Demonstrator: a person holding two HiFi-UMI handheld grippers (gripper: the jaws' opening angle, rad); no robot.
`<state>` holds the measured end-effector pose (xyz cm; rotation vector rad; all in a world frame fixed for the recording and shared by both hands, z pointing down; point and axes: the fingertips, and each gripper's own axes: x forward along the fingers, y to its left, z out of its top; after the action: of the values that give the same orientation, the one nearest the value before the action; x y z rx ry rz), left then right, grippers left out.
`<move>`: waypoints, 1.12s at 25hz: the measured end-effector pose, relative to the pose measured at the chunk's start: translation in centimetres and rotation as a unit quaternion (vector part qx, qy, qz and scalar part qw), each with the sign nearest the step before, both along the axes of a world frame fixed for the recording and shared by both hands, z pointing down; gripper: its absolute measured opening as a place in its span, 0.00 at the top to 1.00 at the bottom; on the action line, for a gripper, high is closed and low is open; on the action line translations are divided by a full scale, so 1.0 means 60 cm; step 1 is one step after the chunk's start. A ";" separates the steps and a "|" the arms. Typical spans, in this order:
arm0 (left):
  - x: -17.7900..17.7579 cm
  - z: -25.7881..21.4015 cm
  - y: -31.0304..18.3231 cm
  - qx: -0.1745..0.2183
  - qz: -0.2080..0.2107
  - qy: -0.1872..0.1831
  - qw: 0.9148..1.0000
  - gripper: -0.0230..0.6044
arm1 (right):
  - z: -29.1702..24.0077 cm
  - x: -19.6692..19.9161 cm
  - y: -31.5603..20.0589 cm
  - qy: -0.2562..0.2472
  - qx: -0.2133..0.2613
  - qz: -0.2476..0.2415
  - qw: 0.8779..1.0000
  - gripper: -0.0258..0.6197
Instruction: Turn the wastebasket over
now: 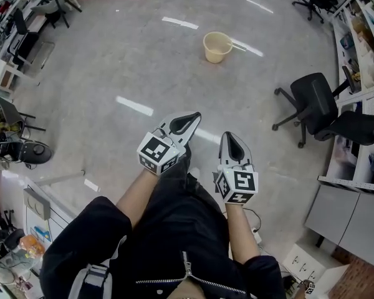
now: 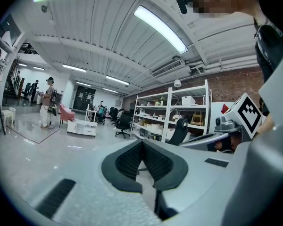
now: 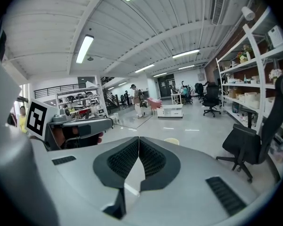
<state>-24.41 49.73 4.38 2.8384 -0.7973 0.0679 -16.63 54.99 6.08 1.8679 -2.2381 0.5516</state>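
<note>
A pale yellow wastebasket (image 1: 216, 47) stands upright on the grey floor, mouth up, well ahead of both grippers. Its rim peeks over the right gripper's body as the wastebasket (image 3: 171, 141) in the right gripper view. My left gripper (image 1: 196, 116) is held in front of the person's body, jaws shut with nothing between them. Beside it, my right gripper (image 1: 229, 136) is also shut and empty. In the left gripper view the left gripper (image 2: 142, 141) points level at shelving, with the right gripper's marker cube at the right edge.
A black office chair (image 1: 314, 106) stands to the right of the wastebasket, with grey cabinets (image 1: 349, 212) and shelves (image 1: 364, 36) behind it. Desks and another chair (image 1: 25, 36) line the left side. A power strip (image 1: 257, 235) lies near the person's feet. People stand far off.
</note>
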 end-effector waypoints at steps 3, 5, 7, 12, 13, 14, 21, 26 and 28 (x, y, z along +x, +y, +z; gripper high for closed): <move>0.006 0.008 -0.036 -0.006 0.005 0.001 1.000 0.96 | 0.006 0.005 -0.032 0.000 -0.006 0.004 1.000 0.94; 0.014 0.012 -0.064 -0.010 0.007 0.001 1.000 0.95 | 0.011 0.012 -0.061 -0.001 -0.009 0.006 1.000 0.94; 0.023 0.010 -0.097 -0.010 0.010 0.000 1.000 0.96 | 0.009 0.020 -0.096 -0.001 -0.009 0.008 1.000 0.94; 0.037 0.000 -0.197 -0.002 0.021 0.001 1.000 0.96 | -0.004 0.026 -0.206 0.003 0.002 0.010 1.000 0.94; 0.036 -0.002 -0.218 0.001 0.023 0.001 1.000 0.95 | -0.008 0.024 -0.227 0.006 0.005 0.009 1.000 0.94; 0.036 -0.006 -0.239 0.004 0.024 0.002 1.000 0.96 | -0.012 0.023 -0.248 0.009 0.007 0.009 1.000 0.94; 0.038 -0.020 -0.362 0.015 0.032 0.014 0.999 0.96 | -0.032 0.030 -0.358 0.024 0.019 0.024 0.999 0.94; 0.033 -0.012 -0.412 0.010 0.042 0.014 0.999 0.96 | -0.025 0.028 -0.399 0.023 0.012 0.038 0.999 0.94; 0.038 -0.012 -0.430 0.009 0.045 0.013 0.999 0.96 | -0.026 0.033 -0.415 0.023 0.010 0.043 0.999 0.94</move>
<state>-22.13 23.92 3.67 2.8854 -0.6679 0.0364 -14.63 30.08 4.49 1.9740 -2.1506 0.4960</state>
